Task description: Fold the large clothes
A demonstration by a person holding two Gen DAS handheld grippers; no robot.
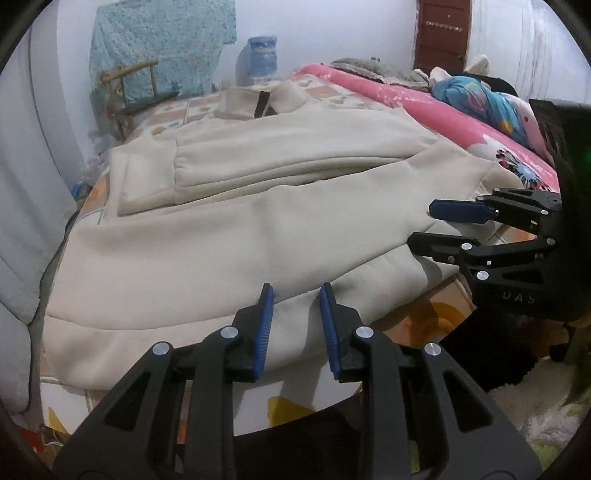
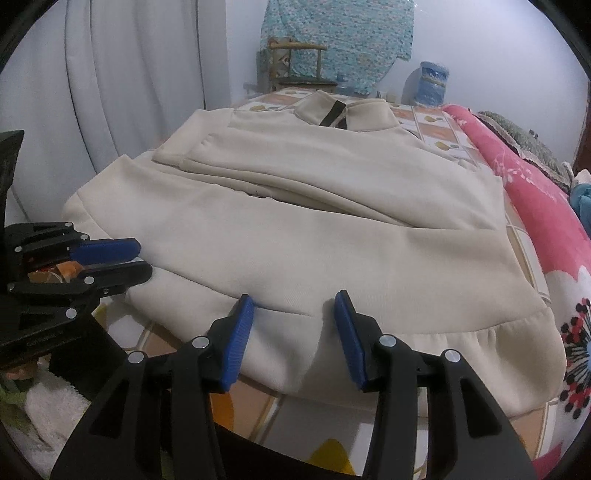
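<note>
Cream fleece sweatshirt (image 1: 236, 206) lies smooth, sleeves folded; left gripper (image 1: 296, 325) and right gripper (image 2: 293, 334) gape empty at its hem

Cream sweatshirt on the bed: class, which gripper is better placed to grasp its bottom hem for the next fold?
Either, probably: the left gripper and right gripper are both open at the cream sweatshirt hem.

Ahead of me, a bedsheet (image 2: 436, 127) with an orange-and-white tile print covers the mattress. Along its right side lies a pink floral blanket (image 1: 413, 98) — beyond it, a grey knitted item (image 1: 373, 68) and a blue bundle of fabric (image 1: 476, 92). At the far end I see a wooden chair (image 1: 138, 88) draped with a turquoise patterned cloth (image 1: 162, 37), and beside it a blue water jug (image 1: 258, 61). White curtains (image 2: 122, 81) hang at the left — a dark wooden door (image 1: 439, 35) stands at the far right.
</note>
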